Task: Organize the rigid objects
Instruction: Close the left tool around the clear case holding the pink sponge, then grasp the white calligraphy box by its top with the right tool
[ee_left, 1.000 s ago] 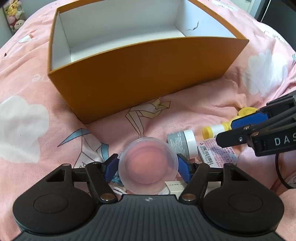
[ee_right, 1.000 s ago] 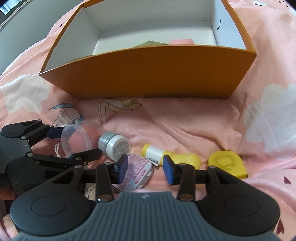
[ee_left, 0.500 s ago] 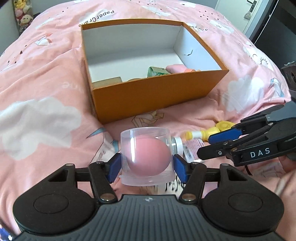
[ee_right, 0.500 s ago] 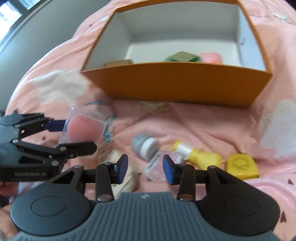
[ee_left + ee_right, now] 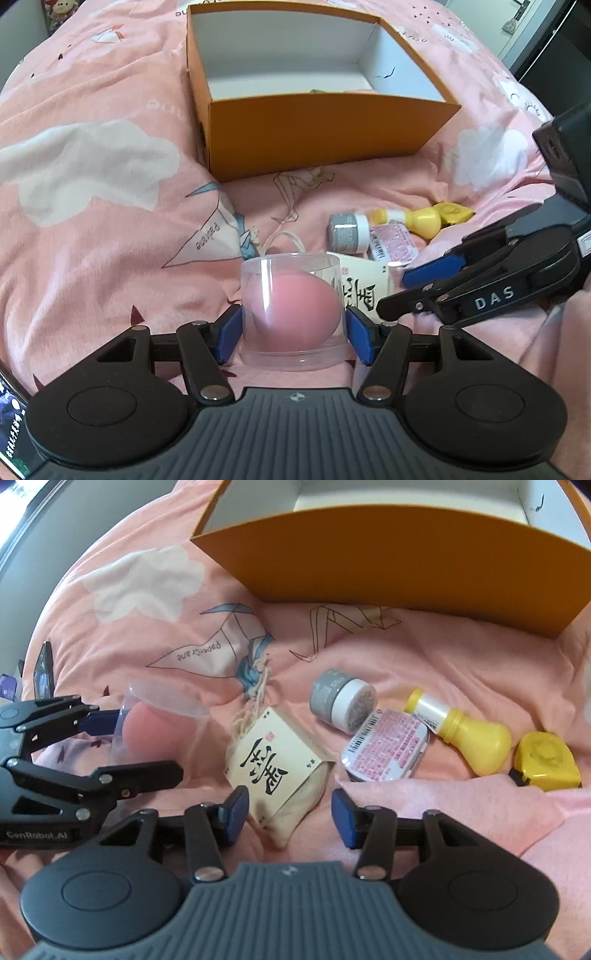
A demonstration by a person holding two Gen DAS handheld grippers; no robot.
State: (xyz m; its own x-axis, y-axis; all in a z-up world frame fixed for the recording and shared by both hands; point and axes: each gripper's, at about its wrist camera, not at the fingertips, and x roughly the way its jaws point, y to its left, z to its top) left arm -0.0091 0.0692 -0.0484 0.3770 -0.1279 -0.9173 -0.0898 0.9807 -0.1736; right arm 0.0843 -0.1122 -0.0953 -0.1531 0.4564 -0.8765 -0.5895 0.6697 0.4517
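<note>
Left gripper (image 5: 293,332) clamped on clear case (image 5: 291,310) with pink sponge, now lifted off pink duvet (image 5: 92,229), orange box (image 5: 317,140) ahead; drop-in likely next. Right gripper (image 5: 290,812) empty, jaws opening above labelled cloth sachet (image 5: 277,771), now centred between fingers, likely next pick

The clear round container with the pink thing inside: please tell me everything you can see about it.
The clear round container is a see-through cylinder, apparently plastic, with a thicker rim at its lower end. Inside sits a pink egg-shaped sponge filling most of it. The left claw grips it, one blue pad on each side wall, above the pink bedcover. In the right wrist view it looks tilted. No other object appears to touch it.
</note>
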